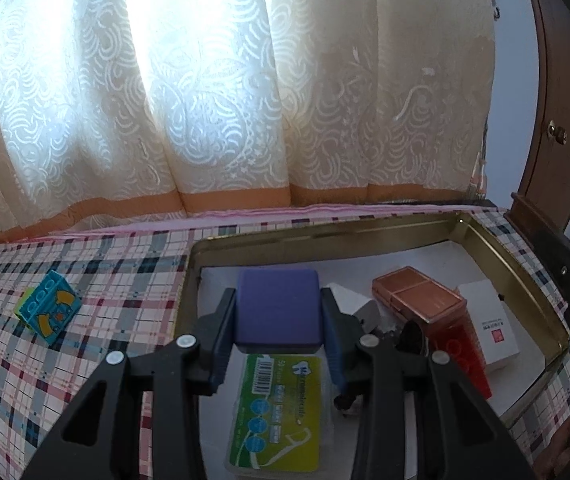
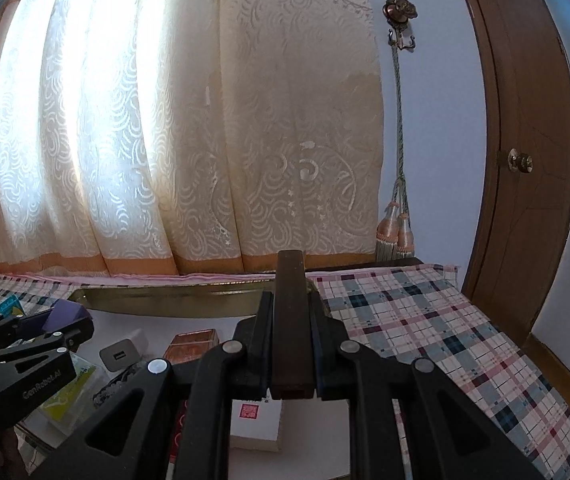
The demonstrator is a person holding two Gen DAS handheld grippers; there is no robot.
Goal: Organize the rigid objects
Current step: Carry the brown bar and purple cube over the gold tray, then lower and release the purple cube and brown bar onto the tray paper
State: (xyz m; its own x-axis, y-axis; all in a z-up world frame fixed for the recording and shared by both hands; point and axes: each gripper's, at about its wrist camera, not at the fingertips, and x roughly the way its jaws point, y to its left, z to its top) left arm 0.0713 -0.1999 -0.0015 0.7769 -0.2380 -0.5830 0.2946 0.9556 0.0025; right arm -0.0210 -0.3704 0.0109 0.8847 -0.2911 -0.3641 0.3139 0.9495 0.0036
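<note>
left wrist: purple box (image 1: 277, 309) between fingers (image 1: 221, 340).

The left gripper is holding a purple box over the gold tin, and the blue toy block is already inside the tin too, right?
Not quite. The left gripper does hold the purple box over the gold tin, but the blue toy block is not inside it. The left wrist view shows the block lying outside the tin, on the plaid tablecloth to its left.
</note>
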